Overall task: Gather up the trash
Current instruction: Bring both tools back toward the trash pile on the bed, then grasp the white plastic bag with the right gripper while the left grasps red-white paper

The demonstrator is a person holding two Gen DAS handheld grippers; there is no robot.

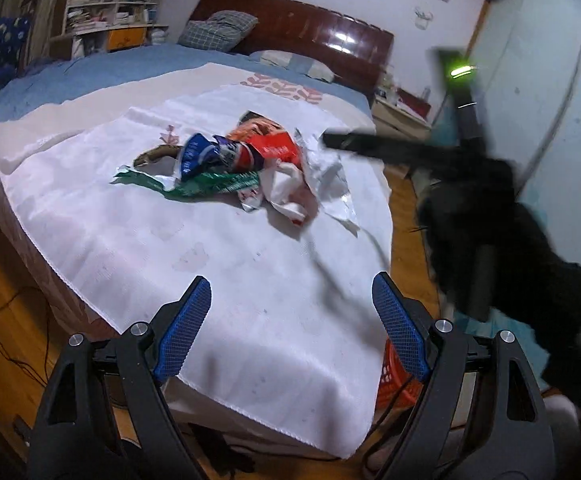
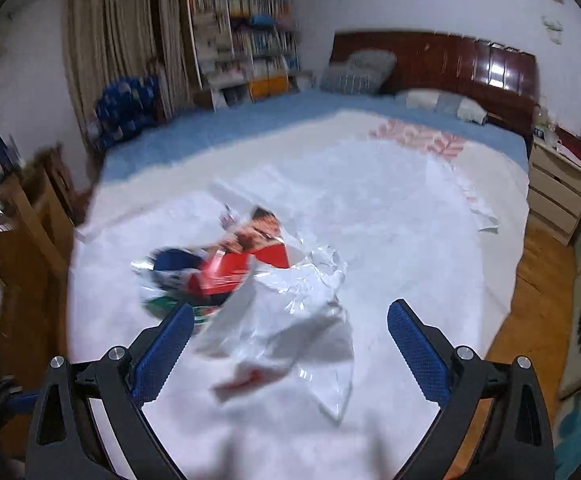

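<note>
wrapper pile point(image 1: 226, 164) on bed point(image 1: 90, 80): ahead of both jaws | light, crinkly, slippery; pinch bunched folds | left gripper point(image 1: 290, 328), right gripper point(image 2: 290, 344): jaws wide, empty

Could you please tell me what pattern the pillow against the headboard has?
The grey-blue pillow has a pale grid check, clearest in the left wrist view.

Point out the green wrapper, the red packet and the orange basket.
green wrapper point(image 1: 214, 184), left wrist view, on its flat middle.
red packet point(image 1: 276, 148), left wrist view, on its red face.
orange basket point(image 1: 394, 384), left wrist view, on its side wall.
</note>
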